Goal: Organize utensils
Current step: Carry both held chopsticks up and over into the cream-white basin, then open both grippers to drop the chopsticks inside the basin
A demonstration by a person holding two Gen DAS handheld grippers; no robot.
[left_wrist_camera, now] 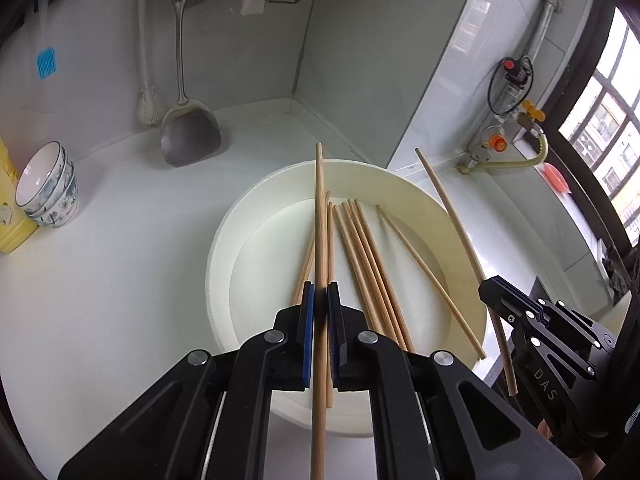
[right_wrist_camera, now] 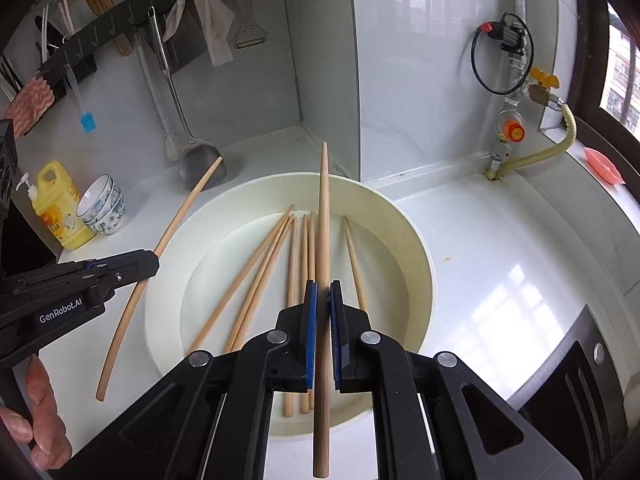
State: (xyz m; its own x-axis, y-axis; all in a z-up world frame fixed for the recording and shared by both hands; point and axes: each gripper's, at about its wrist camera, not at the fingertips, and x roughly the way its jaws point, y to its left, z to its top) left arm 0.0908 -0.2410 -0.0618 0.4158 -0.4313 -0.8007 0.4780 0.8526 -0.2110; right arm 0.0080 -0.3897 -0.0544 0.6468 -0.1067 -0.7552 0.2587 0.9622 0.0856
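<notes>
Both grippers — left gripper and right gripper — are each clamping 1 chopstick lengthwise between narrow jaws, hovering above the basin on the desk where remaining chopsticks are lying, pointing away.

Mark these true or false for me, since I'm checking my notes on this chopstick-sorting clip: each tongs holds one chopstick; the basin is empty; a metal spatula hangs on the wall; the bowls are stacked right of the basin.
1. Each tongs holds one chopstick: true; the left tongs and right tongs each clamp a chopstick.
2. The basin is empty: false; loose chopsticks lie in it.
3. A metal spatula hangs on the wall: true.
4. The stacked bowls sit right of the basin: false; left, beside a yellow bottle.
</notes>
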